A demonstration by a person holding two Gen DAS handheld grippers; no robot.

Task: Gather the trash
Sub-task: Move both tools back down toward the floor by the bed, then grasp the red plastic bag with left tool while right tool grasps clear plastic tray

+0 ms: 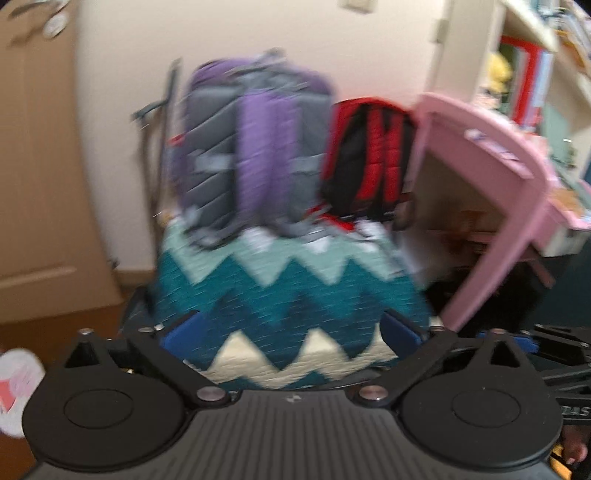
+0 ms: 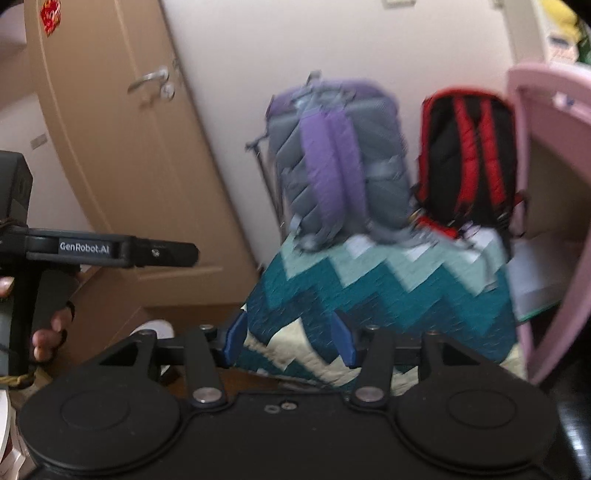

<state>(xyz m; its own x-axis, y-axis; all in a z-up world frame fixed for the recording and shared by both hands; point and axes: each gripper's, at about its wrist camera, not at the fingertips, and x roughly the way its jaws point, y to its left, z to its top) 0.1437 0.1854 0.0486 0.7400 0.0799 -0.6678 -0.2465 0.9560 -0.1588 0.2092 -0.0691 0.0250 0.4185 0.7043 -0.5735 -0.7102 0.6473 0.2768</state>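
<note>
Both views are blurred and look across a bedroom corner. The left gripper (image 1: 291, 328) has its blue fingers (image 1: 184, 326) spread very wide, with nothing between them; they frame a zigzag blanket (image 1: 288, 295) in teal, pale green and cream that drapes over a low, box-like shape. The right gripper (image 2: 291, 341) is also open and empty, though less wide, and is aimed at the same blanket's near corner. Open, empty fingers suggest both tools are being readied for a pick-up, not carrying anything.

On the blanket a purple-and-grey backpack (image 1: 247, 147) stands upright against the cream wall (image 1: 258, 33), straps facing out. Just beside it on the right is a smaller red-and-black backpack (image 1: 369, 155), also propped upright by the wall. A pink chair (image 1: 491, 162) is close on the right, in front of a bookshelf (image 1: 535, 74). A tan door (image 2: 122, 147) with a metal handle is on the left.

In the right view, a hand (image 2: 48, 332) grips the left tool's handle at the left edge.

No trash can be clearly made out. A white and red blur (image 1: 16, 391) on the floor at the left view's far left edge may be litter, but I cannot tell.
</note>
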